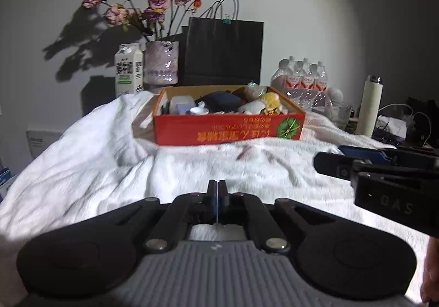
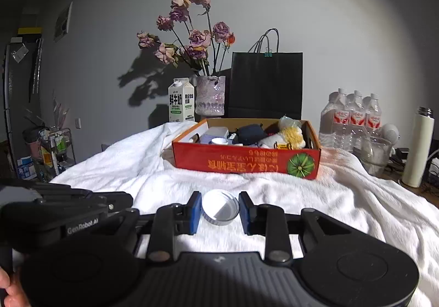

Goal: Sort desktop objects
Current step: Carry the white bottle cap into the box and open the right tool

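Observation:
A round white lid point(image 2: 220, 209) sits between the blue pads of my right gripper point(image 2: 219, 211), which is shut on it just above the white towel point(image 2: 301, 191). My left gripper point(image 1: 217, 191) is shut with nothing between its fingers and hovers low over the towel point(image 1: 109, 158). An orange cardboard box point(image 2: 247, 163) lies ahead at the towel's far end. It holds several items, among them a dark blue pouch point(image 2: 251, 132) and a yellow plush toy point(image 2: 292, 137). In the left wrist view the box point(image 1: 227, 130) is straight ahead and the right gripper point(image 1: 337, 157) reaches in from the right.
Behind the box stand a milk carton point(image 2: 181, 100), a vase of dried flowers point(image 2: 210, 94) and a black paper bag point(image 2: 266, 84). To the right are a pack of water bottles point(image 2: 354, 117), a glass jug point(image 2: 377, 153) and a white flask point(image 2: 418, 148).

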